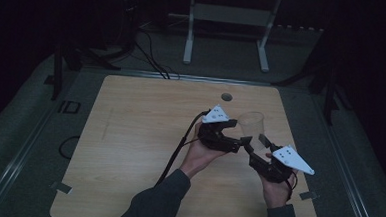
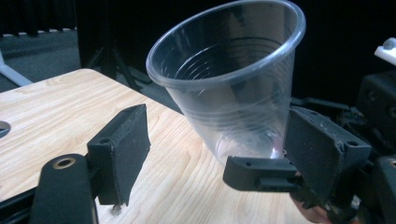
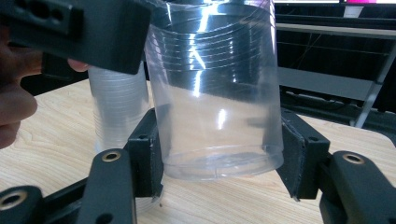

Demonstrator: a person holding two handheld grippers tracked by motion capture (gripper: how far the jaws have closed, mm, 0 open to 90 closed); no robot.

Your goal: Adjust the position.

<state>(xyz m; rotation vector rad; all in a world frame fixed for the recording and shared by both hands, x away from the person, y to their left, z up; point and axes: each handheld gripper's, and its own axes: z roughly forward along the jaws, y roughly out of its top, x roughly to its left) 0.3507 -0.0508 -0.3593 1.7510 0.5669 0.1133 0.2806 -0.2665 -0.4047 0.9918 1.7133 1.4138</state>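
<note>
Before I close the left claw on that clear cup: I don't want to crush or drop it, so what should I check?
1. Right claw holds the clear cup: ok, its jaws press the lower wall on both sides.
2. Left claw is open: ok, the jaws stand wide apart.
3. Cup is upright: not ok, it leans in the left gripper view.
4. Cup is empty: ok, nothing shows inside.
5. Base is off the table: cannot tell.
6. Room around the cup: not ok, a ribbed cup stands close behind; whether they touch, cannot tell.
</note>
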